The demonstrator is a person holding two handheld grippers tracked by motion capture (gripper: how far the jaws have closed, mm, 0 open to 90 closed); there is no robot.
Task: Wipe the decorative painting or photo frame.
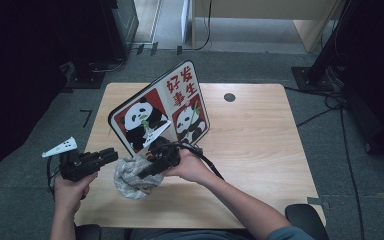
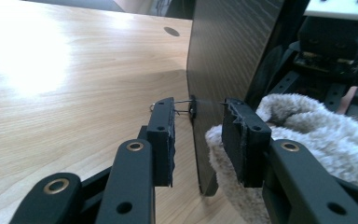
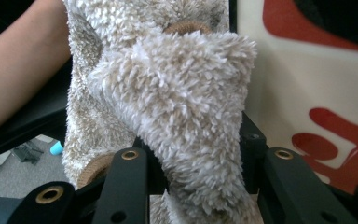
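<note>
1. A fluffy beige cloth (image 1: 132,178) lies bunched on the near part of the wooden table (image 1: 260,145), just in front of an upright panda board (image 1: 160,107) and touching its lower edge.
2. The right gripper (image 1: 147,172) is clenched on the cloth: in the right gripper view a thick fold of the pile (image 3: 186,126) fills the space between the two black jaws, which press it from both sides.
3. Brown round buttons (image 3: 186,27) show on the cloth in that view (one at the top, another low at the left by the jaw).
4. The person's right hand (image 1: 190,167) wraps the right gripper from behind, and the cable runs back along the forearm.
5. The left gripper (image 1: 111,155) is released; its jaws stand apart with a clear gap between them, holding nothing.
6. In the left gripper view those jaws straddle the dark back edge of the board (image 2: 228,60), with the cloth (image 2: 307,135) brushing the jaw on the right of that view.
7. A small wire clip (image 2: 186,106) sits on the board's edge, level with the jaw tips.
8. The left hand (image 1: 70,192) holds its gripper at the table's near left edge, just beside the cloth.
9. The board leans back, its red panels with pandas and characters facing the person.
</note>
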